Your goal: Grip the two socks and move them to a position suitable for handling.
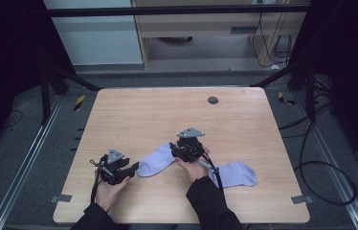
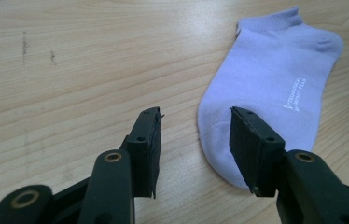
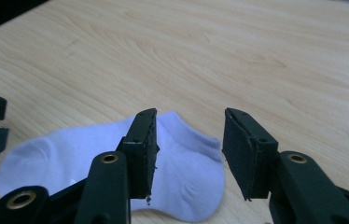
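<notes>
You have two light purple socks on the wooden table [image 1: 134, 110], both close to the edge nearest you. One sock [image 1: 156, 161] lies flat between your two grippers. The other sock [image 1: 237, 173] lies behind your right hand, toward the near right corner.

Your left gripper [image 1: 134, 167] is wide open with nothing in it. It sits right at the toe end of the middle sock [image 2: 268, 84], with one jaw over the toe and the other over bare wood. Your right gripper [image 1: 173, 149] is open too and holds nothing. It hangs over the heel and cuff end of the same sock [image 3: 116, 158].

It looks like you are about to pick up this sock by both ends. To do it well:

- Slide the left gripper a bit more onto the toe, so both jaws have cloth between them.
- Bring each gripper down until the lower jaw touches the table, so you catch both layers.
- Squeeze at the very ends, not the middle, so the sock stays flat.
- Lift both ends together, so it does not twist.
</notes>
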The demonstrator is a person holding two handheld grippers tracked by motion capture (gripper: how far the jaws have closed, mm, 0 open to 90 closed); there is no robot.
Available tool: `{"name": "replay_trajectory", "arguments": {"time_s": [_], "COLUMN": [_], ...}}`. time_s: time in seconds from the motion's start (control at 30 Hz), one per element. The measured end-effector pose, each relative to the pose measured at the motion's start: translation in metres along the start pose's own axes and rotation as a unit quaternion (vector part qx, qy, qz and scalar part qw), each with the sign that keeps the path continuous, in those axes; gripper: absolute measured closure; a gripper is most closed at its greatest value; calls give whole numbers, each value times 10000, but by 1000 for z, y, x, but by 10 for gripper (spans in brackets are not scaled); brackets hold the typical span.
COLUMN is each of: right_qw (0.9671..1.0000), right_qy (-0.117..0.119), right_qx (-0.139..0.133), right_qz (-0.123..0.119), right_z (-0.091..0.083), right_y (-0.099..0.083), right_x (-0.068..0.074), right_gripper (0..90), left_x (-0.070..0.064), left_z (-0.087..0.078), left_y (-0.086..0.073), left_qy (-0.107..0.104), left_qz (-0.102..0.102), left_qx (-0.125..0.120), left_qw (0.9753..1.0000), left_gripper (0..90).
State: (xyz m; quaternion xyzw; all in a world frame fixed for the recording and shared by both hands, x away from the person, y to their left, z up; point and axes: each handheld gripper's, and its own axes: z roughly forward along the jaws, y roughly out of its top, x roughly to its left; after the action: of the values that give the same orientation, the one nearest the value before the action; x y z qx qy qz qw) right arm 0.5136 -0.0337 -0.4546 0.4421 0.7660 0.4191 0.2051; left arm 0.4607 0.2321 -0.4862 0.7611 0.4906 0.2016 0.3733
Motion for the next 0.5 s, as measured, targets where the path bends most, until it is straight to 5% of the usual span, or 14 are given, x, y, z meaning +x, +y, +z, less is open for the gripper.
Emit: {"name": "replay_trajectory", "arguments": {"time_s": [0.5], "right_qw": [9972], "right_qy": [-158], "right_qx": [716], "right_qz": [117], "right_z": [35], "right_y": [-23], "right_x": [-14], "right_gripper": [642], "left_x": [-14], "left_z": [12], "left_y": [-5], "left_qy": [-15], "left_qz": [145], "left_qx": [406], "left_qw": [9991], "left_gripper": [678]}}
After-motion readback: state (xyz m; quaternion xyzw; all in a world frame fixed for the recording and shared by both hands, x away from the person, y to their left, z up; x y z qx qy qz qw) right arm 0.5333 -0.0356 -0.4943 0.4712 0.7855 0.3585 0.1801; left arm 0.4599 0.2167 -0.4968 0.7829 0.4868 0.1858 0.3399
